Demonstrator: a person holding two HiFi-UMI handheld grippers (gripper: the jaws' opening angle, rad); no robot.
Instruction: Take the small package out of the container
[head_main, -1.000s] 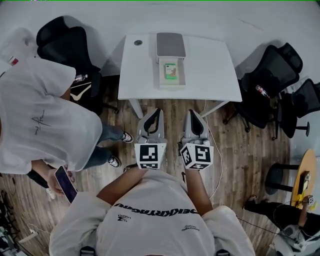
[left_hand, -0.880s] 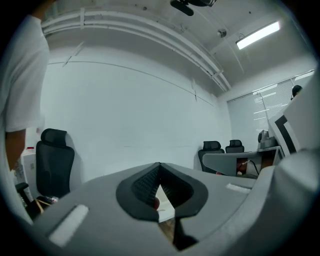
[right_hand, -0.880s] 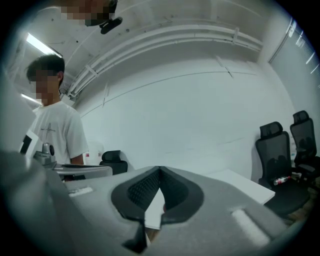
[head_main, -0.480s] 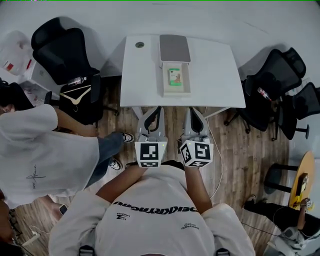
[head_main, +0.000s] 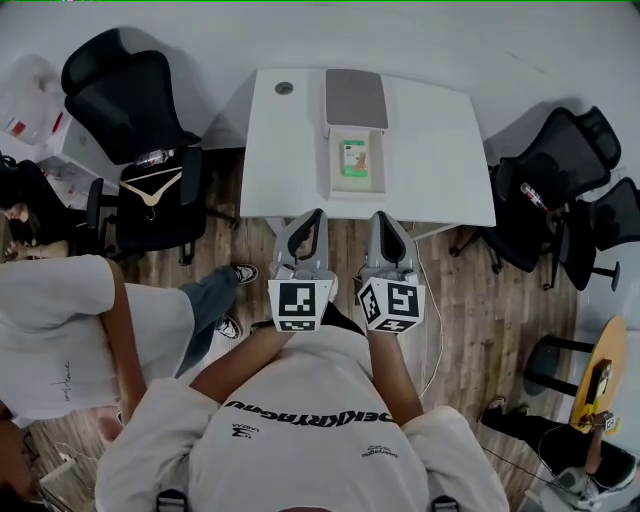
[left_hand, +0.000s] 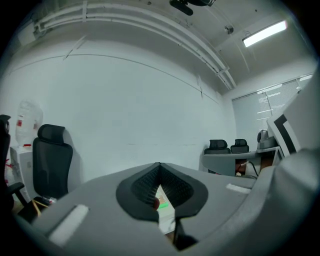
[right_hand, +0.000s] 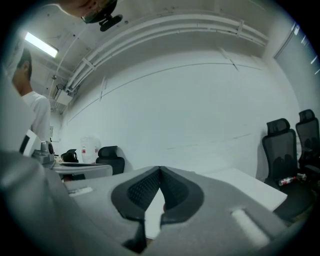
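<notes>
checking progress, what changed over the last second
The left tongs and right tongs moved closer to the table. The bystander drew off to the left. Both tongs stay shut and empty, and the package still lies in the container.

pkg (head_main: 354, 158) in container (head_main: 357, 188), on table (head_main: 290, 150)

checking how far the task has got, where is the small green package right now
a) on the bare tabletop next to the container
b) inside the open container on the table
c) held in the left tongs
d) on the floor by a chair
B: the small package lies inside the container on the table, while the left tongs and right tongs are both shut with nothing between them.
</notes>
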